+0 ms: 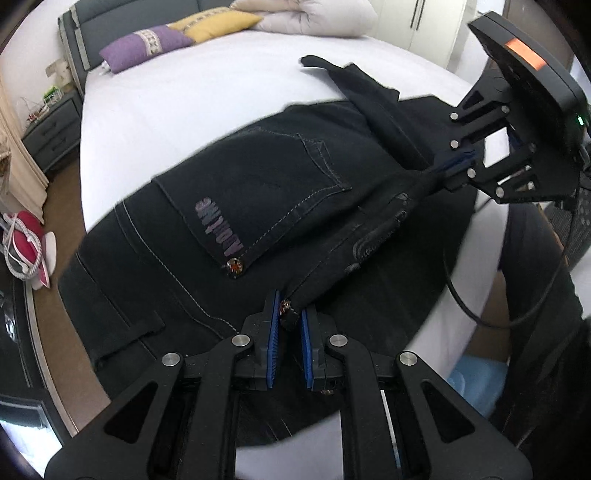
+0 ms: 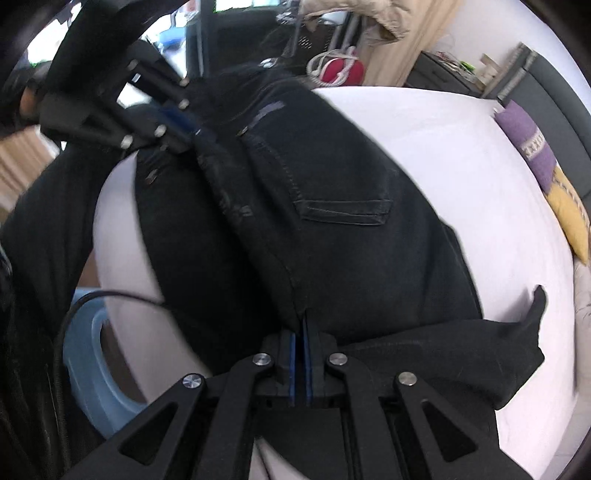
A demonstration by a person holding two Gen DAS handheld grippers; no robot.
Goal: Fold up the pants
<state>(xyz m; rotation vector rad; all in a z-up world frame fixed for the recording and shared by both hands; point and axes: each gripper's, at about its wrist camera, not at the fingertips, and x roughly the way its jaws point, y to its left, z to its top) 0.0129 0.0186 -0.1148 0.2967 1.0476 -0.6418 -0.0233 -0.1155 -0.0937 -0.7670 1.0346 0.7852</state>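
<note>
Your black pants (image 1: 258, 206) fill the middle of both frames, spread on the white bed (image 1: 177, 99) with a back pocket facing up. Your left gripper (image 1: 290, 317) pinches the waistband at bottom centre — the right gripper (image 2: 301, 328) is clamped tight on a fold of the same fabric. Purple pillow (image 1: 144, 46) and yellow pillow (image 1: 218, 22) sit upper left.

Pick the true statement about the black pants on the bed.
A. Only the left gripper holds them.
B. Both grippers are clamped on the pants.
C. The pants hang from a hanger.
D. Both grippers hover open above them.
B: the left gripper pinches a riveted corner of the black pants, and the right gripper is shut on their dark fabric over the white bed.
</note>
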